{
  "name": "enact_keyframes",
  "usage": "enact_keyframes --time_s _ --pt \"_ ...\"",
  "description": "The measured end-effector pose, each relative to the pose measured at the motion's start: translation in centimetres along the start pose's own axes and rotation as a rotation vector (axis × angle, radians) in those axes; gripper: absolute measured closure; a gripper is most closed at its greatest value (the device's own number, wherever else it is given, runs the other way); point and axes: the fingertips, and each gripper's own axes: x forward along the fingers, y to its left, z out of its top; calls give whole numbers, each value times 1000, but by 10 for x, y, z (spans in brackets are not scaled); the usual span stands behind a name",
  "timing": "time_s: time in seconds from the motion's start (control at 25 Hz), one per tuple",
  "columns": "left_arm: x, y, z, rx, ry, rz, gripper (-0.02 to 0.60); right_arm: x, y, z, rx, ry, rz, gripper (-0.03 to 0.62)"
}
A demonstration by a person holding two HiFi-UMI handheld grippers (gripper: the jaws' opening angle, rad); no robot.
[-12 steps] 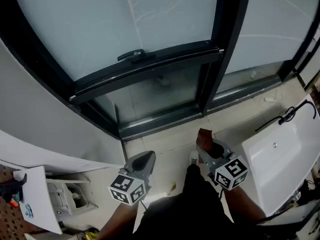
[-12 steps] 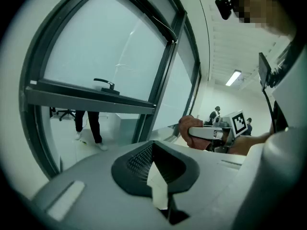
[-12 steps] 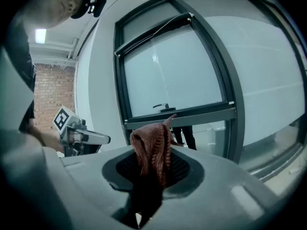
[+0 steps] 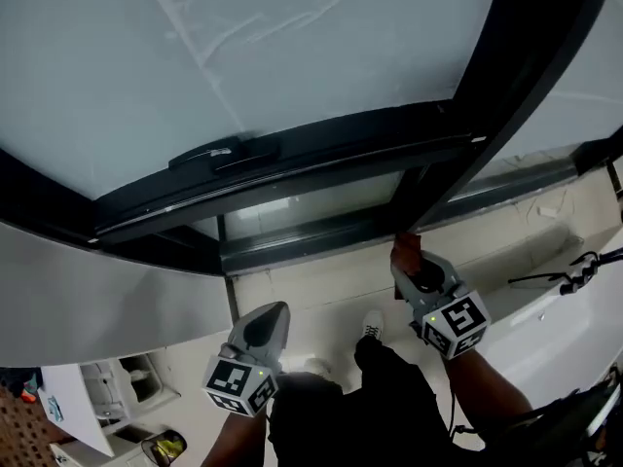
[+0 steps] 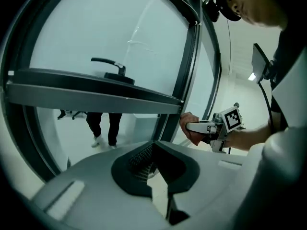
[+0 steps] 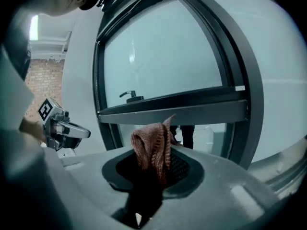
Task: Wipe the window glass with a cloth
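Observation:
The window glass (image 4: 292, 37) fills the top of the head view, above a dark frame bar (image 4: 292, 168) that carries a black handle (image 4: 209, 154). My right gripper (image 4: 407, 261) is shut on a reddish-brown knitted cloth (image 4: 401, 248), just below the frame's corner post. In the right gripper view the cloth (image 6: 154, 147) stands up out of the jaws, with the glass (image 6: 168, 56) and the handle (image 6: 130, 96) ahead. My left gripper (image 4: 271, 314) hangs lower and to the left, jaws together and holding nothing. The left gripper view shows the handle (image 5: 110, 67) and the cloth (image 5: 188, 127).
A lower pane (image 4: 311, 202) sits under the frame bar, with a person's legs (image 5: 103, 126) showing through it. A white basin with a black tap (image 4: 574, 266) is at the right. White shelving (image 4: 88, 407) stands at the lower left. My shoe (image 4: 373, 325) is on the pale floor.
The head view has tilted up and come closer to the window. Both grippers have risen toward the frame, the right one carrying the cloth up to the lower bar.

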Motion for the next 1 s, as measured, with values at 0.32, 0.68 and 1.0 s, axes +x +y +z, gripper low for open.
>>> enact_keyframes --time_s 0.32,0.68,1.0 --pt "20 27 -43 46 -5 20 565 9 -38 -7 -137 -48 -83 513" --pt "72 80 -105 148 -68 -11 565 31 -71 -10 -229 -282 -223 513" --pt "142 88 -114 234 -124 -107 565 48 -122 11 -311 -451 -369 514"
